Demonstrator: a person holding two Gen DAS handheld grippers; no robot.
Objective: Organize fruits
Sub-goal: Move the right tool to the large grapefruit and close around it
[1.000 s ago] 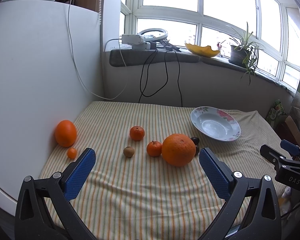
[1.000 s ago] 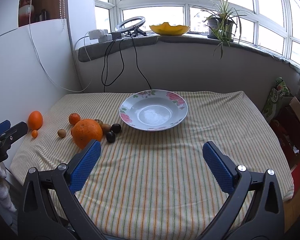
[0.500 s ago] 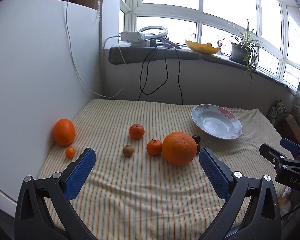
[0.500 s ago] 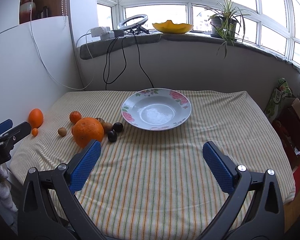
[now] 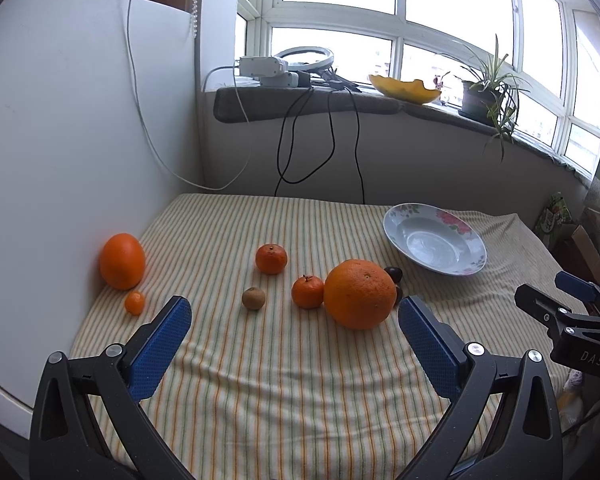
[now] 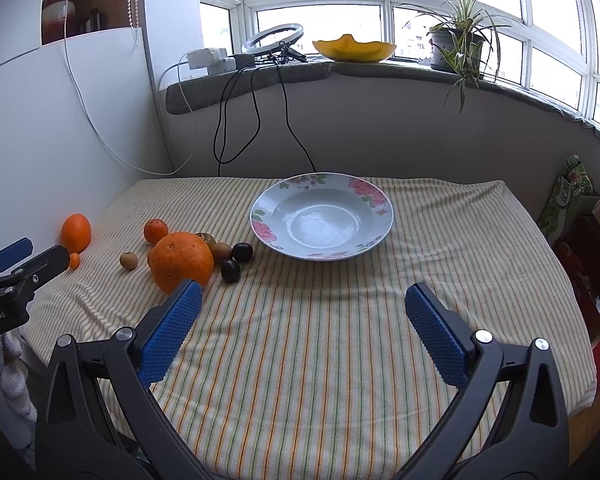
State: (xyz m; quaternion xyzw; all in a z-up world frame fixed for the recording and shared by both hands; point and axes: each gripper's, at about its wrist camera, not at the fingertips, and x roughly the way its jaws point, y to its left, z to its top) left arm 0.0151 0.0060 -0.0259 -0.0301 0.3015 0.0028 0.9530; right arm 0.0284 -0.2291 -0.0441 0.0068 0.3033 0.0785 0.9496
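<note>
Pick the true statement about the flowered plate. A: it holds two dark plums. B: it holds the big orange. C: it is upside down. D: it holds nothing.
D: the flowered plate sits upright with a bare white bowl, while the big orange lies on the striped cloth beside it.

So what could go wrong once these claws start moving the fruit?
The big orange looks nearly as wide as the right gripper opens, so it might slip and roll. The dark plums sit tight against it; a grab could knock them away. The plate is shallow, so round fruit dropped in may roll out.
</note>
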